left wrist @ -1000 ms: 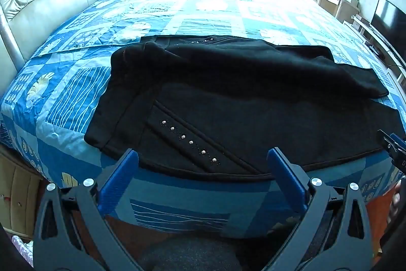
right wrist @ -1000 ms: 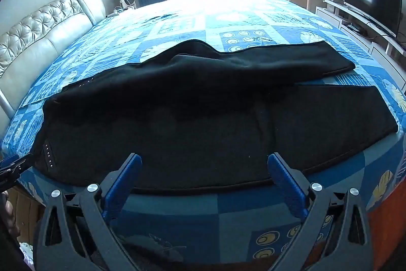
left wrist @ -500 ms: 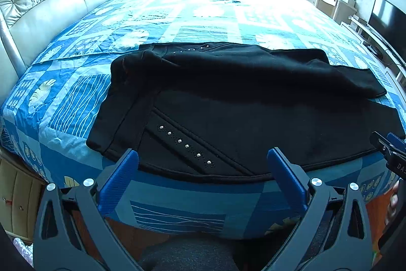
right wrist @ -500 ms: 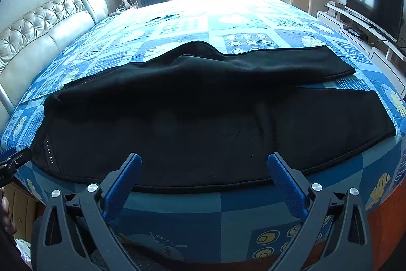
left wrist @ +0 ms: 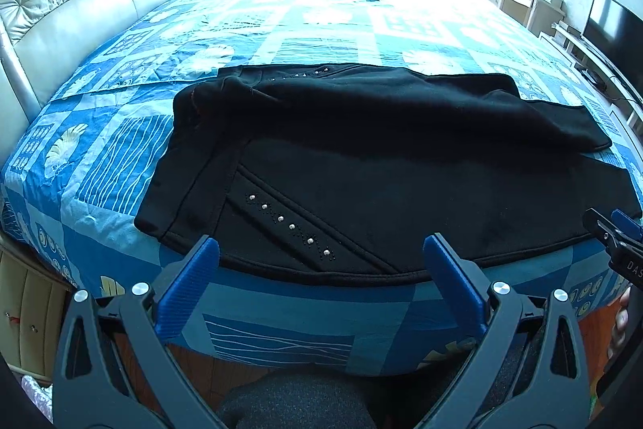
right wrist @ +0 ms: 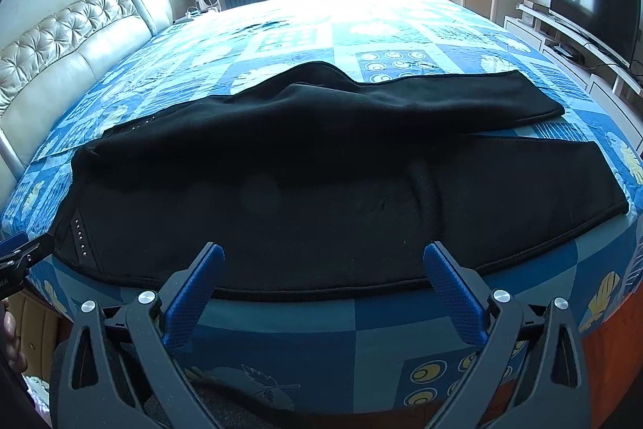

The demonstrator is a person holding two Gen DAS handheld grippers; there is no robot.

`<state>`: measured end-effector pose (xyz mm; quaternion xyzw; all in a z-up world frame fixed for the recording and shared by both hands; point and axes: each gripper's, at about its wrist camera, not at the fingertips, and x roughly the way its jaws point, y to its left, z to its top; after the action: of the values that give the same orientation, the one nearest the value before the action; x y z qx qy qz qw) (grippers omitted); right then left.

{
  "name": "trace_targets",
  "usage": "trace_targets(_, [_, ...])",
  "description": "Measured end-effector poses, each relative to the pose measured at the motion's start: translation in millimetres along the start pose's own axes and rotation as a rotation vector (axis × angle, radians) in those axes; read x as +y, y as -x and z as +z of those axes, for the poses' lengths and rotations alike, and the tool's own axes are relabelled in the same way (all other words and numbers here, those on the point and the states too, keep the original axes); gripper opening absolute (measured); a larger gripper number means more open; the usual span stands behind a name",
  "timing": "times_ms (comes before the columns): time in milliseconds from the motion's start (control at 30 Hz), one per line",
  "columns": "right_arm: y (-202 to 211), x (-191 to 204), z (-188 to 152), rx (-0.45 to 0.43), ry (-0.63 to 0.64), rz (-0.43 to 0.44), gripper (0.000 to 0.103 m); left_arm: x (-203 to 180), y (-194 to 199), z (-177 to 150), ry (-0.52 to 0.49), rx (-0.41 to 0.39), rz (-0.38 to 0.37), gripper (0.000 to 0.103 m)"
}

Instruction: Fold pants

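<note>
Spread over the quilted patchwork bed (left wrist: 120, 163): black pants (left wrist: 402, 196), soft fleece-like cloth, waist toward nine o'clock, legs toward three, far leg lying rumpled over the near one. Laid lengthwise along the near edge, probably for easy reach. Stud row (left wrist: 289, 226) slanting across the hip. Left gripper (left wrist: 319, 260) and right gripper (right wrist: 323, 262): spread wide, holding nothing, poised short of the hem.

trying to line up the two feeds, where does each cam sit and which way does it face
Left wrist: on the left gripper, at the bed's near edge, facing the waist end of the black pants; its open blue fingers and the right gripper's tip show.
Right wrist: on the right gripper, facing the pants' leg end; its open fingers and the left gripper's tip show.
Shared: pants, blue quilt, headboard, window, TV.
</note>
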<state>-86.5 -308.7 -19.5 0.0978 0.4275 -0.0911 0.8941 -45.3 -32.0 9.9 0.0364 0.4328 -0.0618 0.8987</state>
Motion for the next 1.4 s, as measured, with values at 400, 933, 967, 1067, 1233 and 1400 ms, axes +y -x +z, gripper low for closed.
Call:
trace_targets(400, [-2.4, 1.4, -1.3, 0.006, 0.005, 0.002, 0.099, 0.9, -1.7, -1.1, -0.007, 0.001, 0.005, 0.101])
trace_targets(933, [-2.1, 4.4, -3.5, 0.01, 0.012, 0.004, 0.099, 2.7, -2.4, -1.5, -0.004, 0.0, 0.014, 0.101])
trace_targets(967, [-2.1, 4.5, -3.2, 0.011, 0.011, 0.005, 0.099, 2.8, -2.5, -1.4, -0.004, 0.001, 0.015, 0.101])
trace_targets(1067, [-2.4, 5.1, -3.1, 0.014, 0.011, 0.006, 0.099, 3.0, -2.7, -1.8, -0.002, 0.005, 0.014, 0.101])
trace_targets(1233, [-2.6, 6.6, -4.3, 0.017, 0.019, 0.008, 0.099, 1.8, -2.7, -2.1, -0.006, 0.006, 0.016, 0.101])
trace_targets(1400, [-2.6, 5.9, -4.7, 0.017, 0.016, 0.007, 0.099, 1.6, -2.6, -2.3, -0.007, 0.002, 0.018, 0.101])
